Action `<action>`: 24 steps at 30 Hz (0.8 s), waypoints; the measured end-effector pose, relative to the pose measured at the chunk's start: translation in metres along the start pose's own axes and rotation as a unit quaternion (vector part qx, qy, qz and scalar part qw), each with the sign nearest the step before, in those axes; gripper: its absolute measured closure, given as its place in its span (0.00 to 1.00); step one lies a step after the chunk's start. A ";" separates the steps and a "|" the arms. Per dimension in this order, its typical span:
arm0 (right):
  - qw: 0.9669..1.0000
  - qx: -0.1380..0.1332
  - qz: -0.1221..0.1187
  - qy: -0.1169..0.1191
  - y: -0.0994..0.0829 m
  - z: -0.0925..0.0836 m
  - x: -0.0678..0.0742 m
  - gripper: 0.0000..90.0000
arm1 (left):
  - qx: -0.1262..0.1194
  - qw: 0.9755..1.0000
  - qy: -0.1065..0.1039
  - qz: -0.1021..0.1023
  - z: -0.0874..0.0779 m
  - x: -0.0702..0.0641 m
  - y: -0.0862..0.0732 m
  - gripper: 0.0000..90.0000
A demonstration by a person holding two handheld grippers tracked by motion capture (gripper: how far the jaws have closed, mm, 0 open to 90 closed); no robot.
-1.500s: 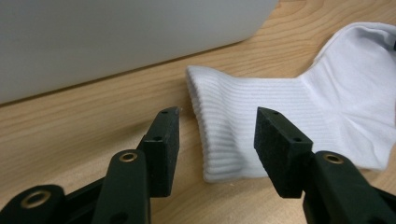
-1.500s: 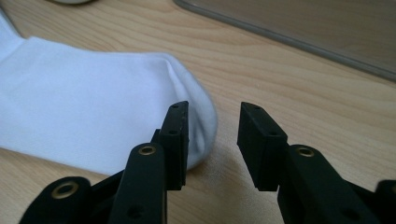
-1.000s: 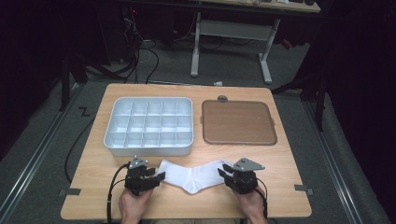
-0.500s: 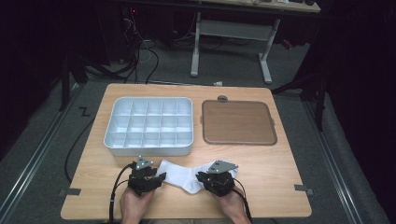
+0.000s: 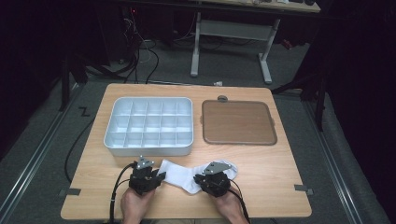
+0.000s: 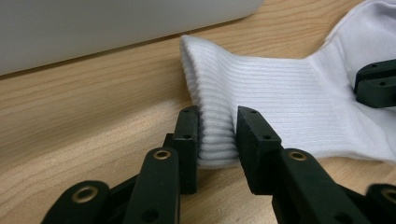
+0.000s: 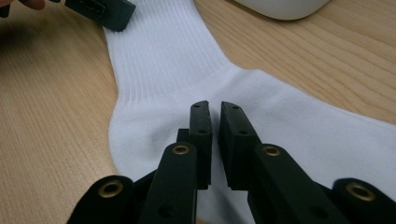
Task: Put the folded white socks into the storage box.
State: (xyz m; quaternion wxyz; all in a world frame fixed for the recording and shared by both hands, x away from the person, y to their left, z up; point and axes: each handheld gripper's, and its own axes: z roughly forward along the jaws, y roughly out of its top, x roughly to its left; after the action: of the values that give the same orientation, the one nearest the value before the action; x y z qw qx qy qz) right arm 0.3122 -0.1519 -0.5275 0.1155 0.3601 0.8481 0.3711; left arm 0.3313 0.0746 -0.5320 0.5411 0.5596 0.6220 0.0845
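A white ribbed sock lies flat near the table's front edge, cuff to the left. My left gripper is at the cuff. In the left gripper view its jaws have just been closing and now squeeze the bunched cuff between their pads. My right gripper sits on the sock's heel area. In the right gripper view its jaws have been closing and stand almost together on the sock, with what looks like a thin pinch of fabric between them.
A white compartment tray stands just behind the sock, its wall close in the left gripper view. A brown flat tray lies at the back right. Bare wood stretches to the right of the sock.
My right gripper has slid left along the sock from the toe end to the heel, and its jaws have narrowed. The left gripper stayed at the cuff.
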 end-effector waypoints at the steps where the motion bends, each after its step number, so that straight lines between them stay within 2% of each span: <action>1: 1.000 -0.005 0.000 0.000 -0.001 0.000 0.000 0.93 | 0.000 1.000 0.000 0.000 0.000 0.000 0.000 0.79; 12: 1.000 -0.004 -0.016 -0.004 -0.001 0.001 0.002 0.92 | 0.017 1.000 -0.011 -0.022 0.001 0.002 0.004 0.87; 15: 1.000 -0.005 -0.013 -0.003 -0.002 0.000 0.002 0.92 | 0.026 0.998 -0.024 -0.048 0.000 0.005 0.009 0.90; 17: 1.000 -0.005 -0.015 -0.003 -0.002 0.000 0.002 0.92 | 0.029 0.998 -0.029 -0.052 -0.001 0.005 0.011 0.90; 22: 1.000 -0.008 -0.012 -0.002 -0.003 0.000 0.002 0.92 | 0.027 0.998 -0.043 -0.045 -0.006 0.000 0.018 0.91; 24: 1.000 -0.008 -0.013 -0.003 -0.003 0.000 0.002 0.92 | 0.025 0.997 -0.052 -0.051 -0.008 -0.003 0.022 0.91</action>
State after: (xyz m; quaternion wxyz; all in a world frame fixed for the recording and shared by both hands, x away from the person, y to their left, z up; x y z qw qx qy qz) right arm 0.3093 -0.1517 -0.5298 0.1255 0.3492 0.8496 0.3749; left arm 0.3376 0.0845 -0.5114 0.5625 0.5439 0.6227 0.0121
